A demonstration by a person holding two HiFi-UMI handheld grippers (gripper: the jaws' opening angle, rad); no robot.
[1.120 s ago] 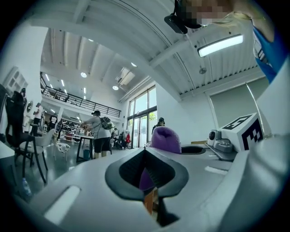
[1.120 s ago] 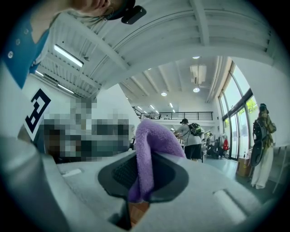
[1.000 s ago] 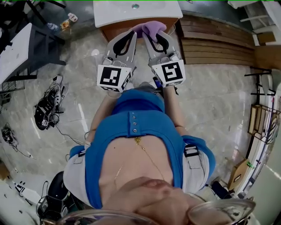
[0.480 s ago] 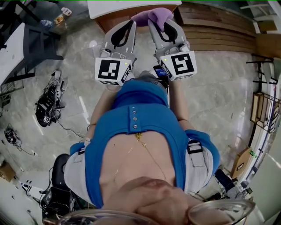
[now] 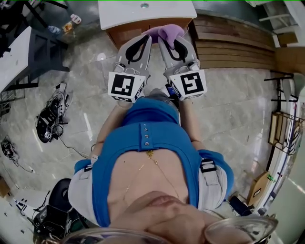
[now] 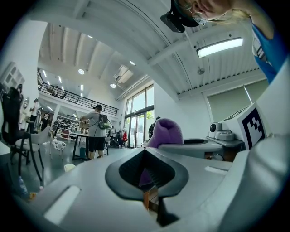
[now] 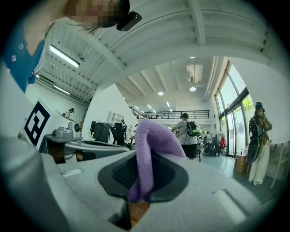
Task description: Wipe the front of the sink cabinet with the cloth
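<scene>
The sink cabinet stands at the top of the head view, a wooden front under a white basin top. A purple cloth is bunched against that front. My left gripper and right gripper point at it side by side. In the right gripper view the jaws are shut on a fold of the cloth. In the left gripper view the jaws are shut with purple cloth between the pads and rising beyond the tip.
Stacked wooden planks lie right of the cabinet. A dark table and chair stand at the left, with cables and gear on the marble floor. A rack is at the right edge. People stand in the hall behind.
Both grippers and the cloth pushed up along the cabinet front half a second ago and have come back down a little. Both stay shut on the cloth.
</scene>
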